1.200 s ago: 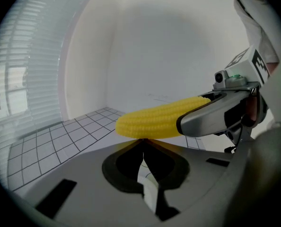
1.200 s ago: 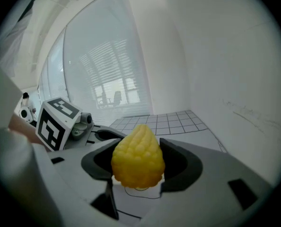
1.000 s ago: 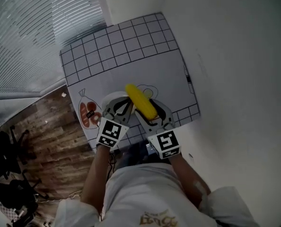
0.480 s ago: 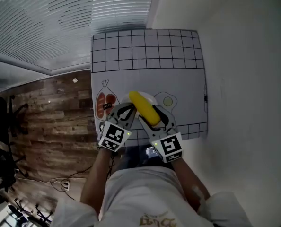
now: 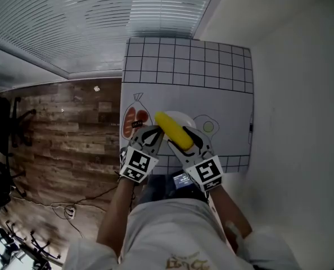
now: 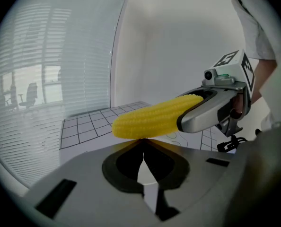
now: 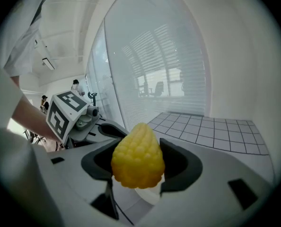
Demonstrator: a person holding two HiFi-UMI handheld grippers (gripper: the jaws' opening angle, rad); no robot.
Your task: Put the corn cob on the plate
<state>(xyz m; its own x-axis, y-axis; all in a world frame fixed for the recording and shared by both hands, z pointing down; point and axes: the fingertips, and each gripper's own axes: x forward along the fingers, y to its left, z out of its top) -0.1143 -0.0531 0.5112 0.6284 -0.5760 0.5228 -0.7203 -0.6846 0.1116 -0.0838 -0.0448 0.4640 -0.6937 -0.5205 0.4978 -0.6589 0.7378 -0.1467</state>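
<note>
A yellow corn cob (image 5: 173,131) is held lengthwise in my right gripper (image 5: 181,137), which is shut on its near end. In the right gripper view the cob (image 7: 138,156) fills the gap between the jaws, tip pointing away. It hovers over a white plate (image 5: 185,118) that lies on the printed mat (image 5: 212,89). My left gripper (image 5: 153,131) sits just left of the cob, jaws shut and empty. In the left gripper view the cob (image 6: 152,118) crosses right above the closed tips (image 6: 143,141), and the right gripper's finger (image 6: 209,111) clasps it.
The mat has a black grid at its far end, a red meat drawing (image 5: 131,120) left of the plate and an egg drawing (image 5: 207,127) to its right. Wooden floor (image 5: 66,134) lies left, window blinds (image 5: 99,16) beyond, and a white wall (image 5: 302,117) to the right.
The head view has swung, so the mat and plate now sit further right and squarer in frame. Both grippers and the held cob keep the same pose over the plate.
</note>
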